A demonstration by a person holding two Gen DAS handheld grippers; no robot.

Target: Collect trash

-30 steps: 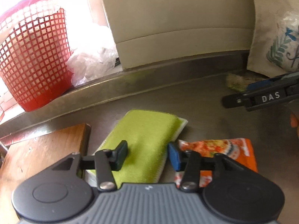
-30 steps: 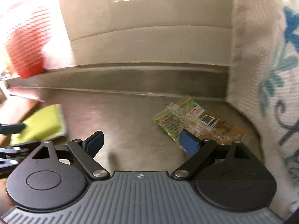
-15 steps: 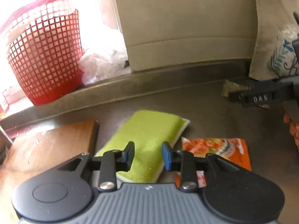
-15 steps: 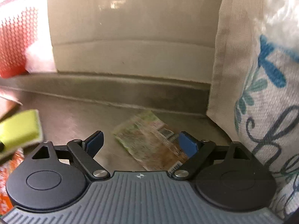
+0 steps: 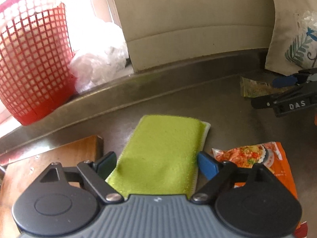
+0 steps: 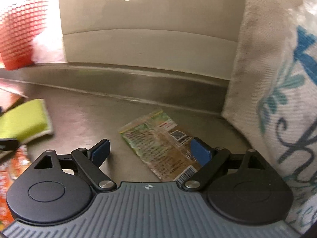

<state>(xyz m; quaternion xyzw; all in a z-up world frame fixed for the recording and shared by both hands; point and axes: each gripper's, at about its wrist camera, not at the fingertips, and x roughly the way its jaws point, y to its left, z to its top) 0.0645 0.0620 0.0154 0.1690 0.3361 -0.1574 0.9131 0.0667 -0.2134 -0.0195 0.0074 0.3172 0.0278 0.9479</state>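
Note:
A green and brown snack wrapper lies flat on the steel counter; my right gripper is open over it, empty, with a finger on each side. The wrapper also shows in the left wrist view beside the right gripper. An orange food packet lies on the counter under the right finger of my left gripper, which is open and empty above a green sponge. The packet shows at the left edge of the right wrist view.
A red mesh basket stands on the back ledge with crumpled white plastic beside it. A wooden board lies at the left. A printed cloth bag stands at the right against a beige wall panel.
My left gripper narrowed, then opened wide again above the sponge. My right gripper shifted so the green wrapper now lies between its fingers.

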